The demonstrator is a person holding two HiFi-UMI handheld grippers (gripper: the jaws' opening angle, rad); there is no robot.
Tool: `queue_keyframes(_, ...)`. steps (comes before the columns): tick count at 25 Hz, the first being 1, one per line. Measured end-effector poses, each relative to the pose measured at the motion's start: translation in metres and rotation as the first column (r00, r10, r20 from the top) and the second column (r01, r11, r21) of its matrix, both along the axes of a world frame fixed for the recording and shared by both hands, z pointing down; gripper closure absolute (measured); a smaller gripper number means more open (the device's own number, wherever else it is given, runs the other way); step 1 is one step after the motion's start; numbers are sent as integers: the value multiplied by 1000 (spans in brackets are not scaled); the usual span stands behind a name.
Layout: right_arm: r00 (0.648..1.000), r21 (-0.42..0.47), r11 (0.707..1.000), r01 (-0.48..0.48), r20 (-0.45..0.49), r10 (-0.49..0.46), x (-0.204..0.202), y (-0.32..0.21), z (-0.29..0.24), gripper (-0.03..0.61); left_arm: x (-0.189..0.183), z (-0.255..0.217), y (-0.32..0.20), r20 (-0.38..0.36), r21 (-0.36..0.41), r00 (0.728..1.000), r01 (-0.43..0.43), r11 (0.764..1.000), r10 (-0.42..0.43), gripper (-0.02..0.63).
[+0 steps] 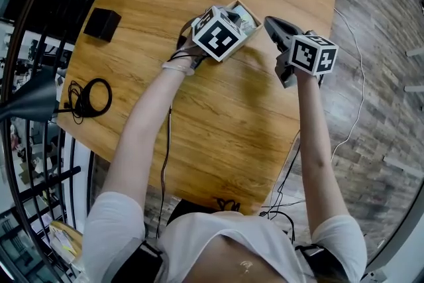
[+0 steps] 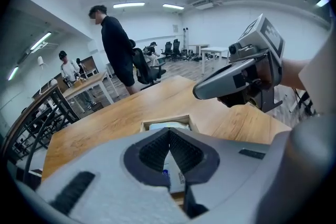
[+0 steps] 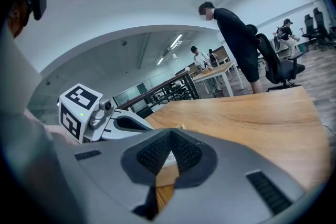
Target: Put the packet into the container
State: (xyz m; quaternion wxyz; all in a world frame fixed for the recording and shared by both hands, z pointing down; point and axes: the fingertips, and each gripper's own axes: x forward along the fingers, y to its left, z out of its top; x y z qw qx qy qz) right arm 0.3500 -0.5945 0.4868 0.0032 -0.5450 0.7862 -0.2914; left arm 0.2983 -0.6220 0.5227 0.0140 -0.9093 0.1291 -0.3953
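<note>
Head view: over the far right part of the wooden table (image 1: 218, 116), the left gripper (image 1: 228, 20) hangs above a small open wooden container (image 1: 252, 11). The right gripper (image 1: 271, 24) is held just to its right.

Left gripper view: the ribbed jaw tips meet with nothing between them. Behind them the packet (image 2: 167, 126) lies flat inside the container. It is pale, with blue print showing through the gap under the tips.

Right gripper view: these jaws are also pressed together and empty, above bare table. The left gripper is at the left, over the container's corner.
</note>
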Motion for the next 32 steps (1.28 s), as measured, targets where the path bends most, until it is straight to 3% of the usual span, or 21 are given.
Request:
queue_keyframes(4, 998, 26, 998, -58, -29, 59, 6, 1, -3, 568, -4, -12, 4, -54, 2, 998, 45, 999, -45, 604)
queue_keyframes(7, 994, 97, 990, -104, -25, 107, 6, 5, -18, 568, -10, -27, 7, -122, 11, 988, 95, 995, -93, 604)
queue_keyframes(12, 984, 243, 957, -157, -37, 171, 2, 21, -51, 568, -30, -62, 16, -301, 13, 935, 203, 979, -190, 604)
queue_keyframes(18, 971, 345, 917, -199, -57, 232, 2, 47, -77, 568, -65, -90, 33, -450, 0, 846, 321, 947, -287, 604)
queue_keyframes(22, 962, 382, 895, -233, -46, 270, 0, 60, -82, 568, -91, -114, 42, -556, 61, 761, 439, 897, -335, 604)
queue_keyframes(26, 950, 413, 874, -257, -60, 307, -6, 69, -78, 568, -111, -134, 53, -656, 120, 687, 504, 855, -313, 604)
queue_keyframes(29, 940, 453, 854, -257, -89, 330, -10, 79, -77, 568, -124, -144, 60, -731, 138, 624, 529, 837, -274, 604)
queue_keyframes(32, 926, 479, 839, -258, -124, 356, -10, 87, -77, 568, -133, -149, 62, -763, 128, 589, 540, 832, -266, 604)
